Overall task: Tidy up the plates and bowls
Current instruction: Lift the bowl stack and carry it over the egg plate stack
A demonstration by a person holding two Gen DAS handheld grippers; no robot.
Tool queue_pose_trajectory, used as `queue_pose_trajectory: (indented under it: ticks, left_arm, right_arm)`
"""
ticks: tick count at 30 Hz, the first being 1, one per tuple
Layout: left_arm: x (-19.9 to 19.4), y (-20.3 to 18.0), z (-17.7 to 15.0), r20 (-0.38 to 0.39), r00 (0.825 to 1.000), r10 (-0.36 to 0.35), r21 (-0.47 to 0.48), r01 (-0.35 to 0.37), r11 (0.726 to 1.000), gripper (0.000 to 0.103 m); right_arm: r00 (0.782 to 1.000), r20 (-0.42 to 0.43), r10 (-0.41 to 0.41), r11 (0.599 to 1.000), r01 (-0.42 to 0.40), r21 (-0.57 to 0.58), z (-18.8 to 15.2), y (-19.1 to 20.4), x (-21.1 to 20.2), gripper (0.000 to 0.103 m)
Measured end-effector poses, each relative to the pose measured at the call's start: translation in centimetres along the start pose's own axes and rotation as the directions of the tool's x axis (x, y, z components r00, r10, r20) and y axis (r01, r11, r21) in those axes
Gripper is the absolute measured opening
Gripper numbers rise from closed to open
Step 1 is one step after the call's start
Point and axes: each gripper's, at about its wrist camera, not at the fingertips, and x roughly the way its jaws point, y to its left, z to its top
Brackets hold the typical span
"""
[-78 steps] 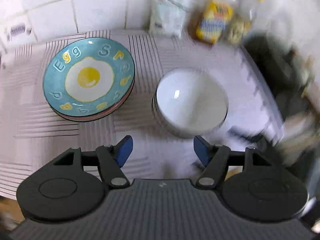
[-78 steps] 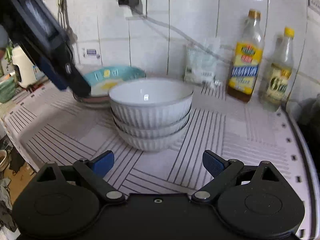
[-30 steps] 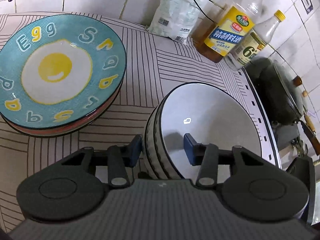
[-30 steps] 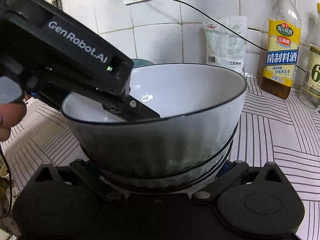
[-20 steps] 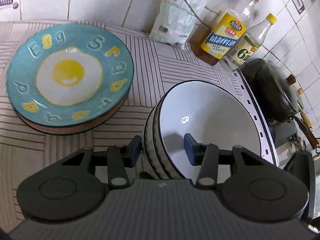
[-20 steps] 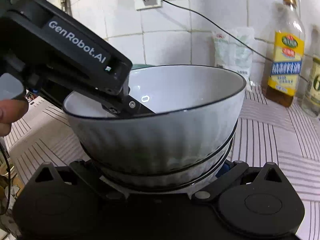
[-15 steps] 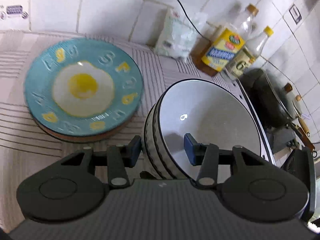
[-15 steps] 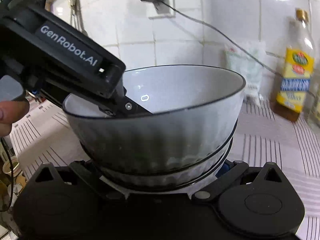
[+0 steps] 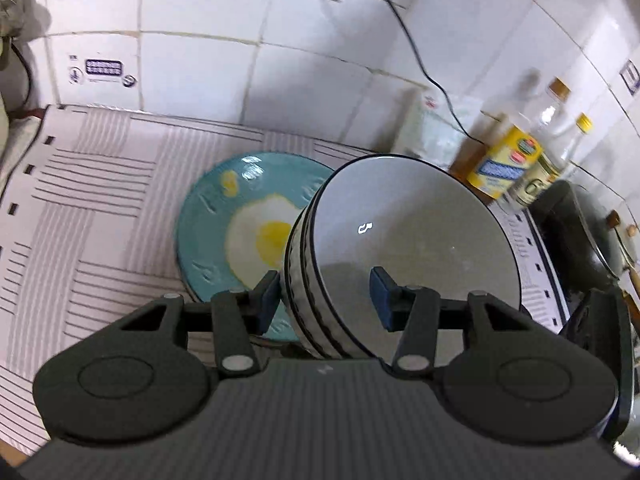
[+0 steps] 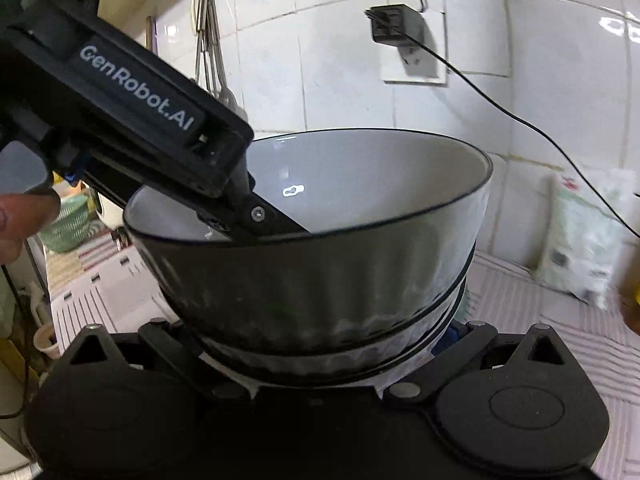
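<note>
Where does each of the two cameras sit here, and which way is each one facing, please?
Left wrist: on the left tongs, angled down at the stack of bowls and egg plate; its blue pads straddle the stack's rim.
Right wrist: on the right tongs, looking roughly level at the tiled wall; its fingers cradle the stack from below, a fingertip shows left.
Shared: the bowls; the left tongs appear gripping the rim.
</note>
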Motion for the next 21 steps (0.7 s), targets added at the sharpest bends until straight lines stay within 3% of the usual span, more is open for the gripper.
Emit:
queue_pose_trajectory:
  ticks: [8,21]
  left_arm:
    - [2.8,1.6,1.4,0.000,1.000,0.029,0.002,-0.029,1.000,0.050]
    - [6.1,3.0,2.6,-0.048,0.998,0.049,-0.017,-0.050,0.999,0.051]
  right_arm:
    - [0.999,-0.029,0.018,0.999,-0.019,-0.043,1.2,0.0,3.8,0.103]
    - [0.995,-0.101,0.021,1.000,-0.022,-0.005,2.2,-1.7,8.6,0.103]
